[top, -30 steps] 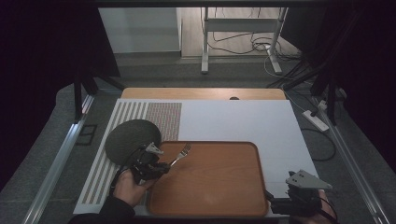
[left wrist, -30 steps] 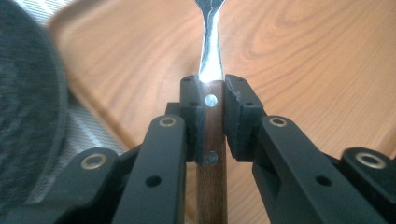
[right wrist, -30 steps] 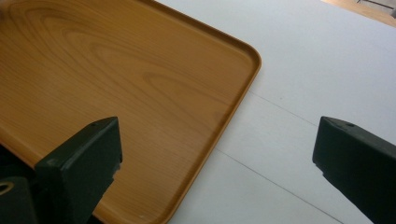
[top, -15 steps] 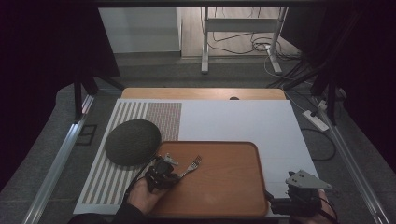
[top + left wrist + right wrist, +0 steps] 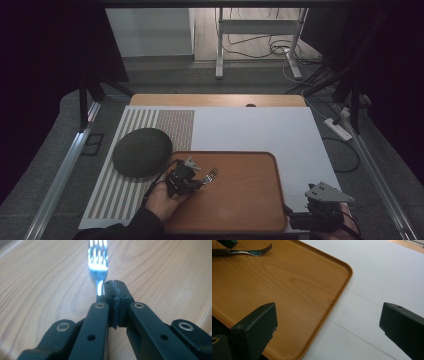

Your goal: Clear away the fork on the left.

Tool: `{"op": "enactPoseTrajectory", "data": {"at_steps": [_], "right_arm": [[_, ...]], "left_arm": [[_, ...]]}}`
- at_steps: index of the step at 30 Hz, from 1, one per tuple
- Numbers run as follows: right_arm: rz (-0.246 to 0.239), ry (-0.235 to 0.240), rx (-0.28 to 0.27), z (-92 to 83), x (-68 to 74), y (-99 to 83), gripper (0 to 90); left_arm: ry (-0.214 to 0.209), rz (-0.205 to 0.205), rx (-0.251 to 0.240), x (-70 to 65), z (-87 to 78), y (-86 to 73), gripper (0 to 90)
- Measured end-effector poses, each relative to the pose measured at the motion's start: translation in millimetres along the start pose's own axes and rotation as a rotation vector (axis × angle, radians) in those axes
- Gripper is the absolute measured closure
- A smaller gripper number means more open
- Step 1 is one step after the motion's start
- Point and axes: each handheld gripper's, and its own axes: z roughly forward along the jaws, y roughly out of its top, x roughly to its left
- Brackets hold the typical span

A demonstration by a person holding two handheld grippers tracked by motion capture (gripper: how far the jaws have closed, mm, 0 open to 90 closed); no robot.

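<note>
Shiny four-tined metal fork [image 5: 99, 258]

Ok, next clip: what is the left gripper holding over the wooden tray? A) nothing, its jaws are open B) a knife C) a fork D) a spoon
C: in the left gripper view the left gripper has its jaws shut on the handle of a fork, whose tines point away over the wooden tray.
</note>
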Motion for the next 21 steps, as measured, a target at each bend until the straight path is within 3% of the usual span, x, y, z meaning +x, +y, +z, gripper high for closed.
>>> {"op": "enactPoseTrajectory", "data": {"at_steps": [3,8,17,21], "right_arm": [[0.001,0.000,0.001,0.1,-0.2,-0.1,2.0],[0.001,0.001,0.000,-0.3,-0.2,-0.3,1.9],[0.001,0.001,-0.001,-0.6,0.0,-0.3,1.9],[0.007,0.002,-0.003,-0.6,-0.1,-0.3,1.9]], "left_arm": [[0.001,0.026,0.019,-1.7,11.2,7.6,88.9],[-0.007,0.034,0.045,1.7,26.9,13.4,88.8],[0.031,-0.018,0.048,18.0,21.5,9.8,88.8],[0.029,-0.055,0.059,29.6,17.0,6.1,88.8]]}}
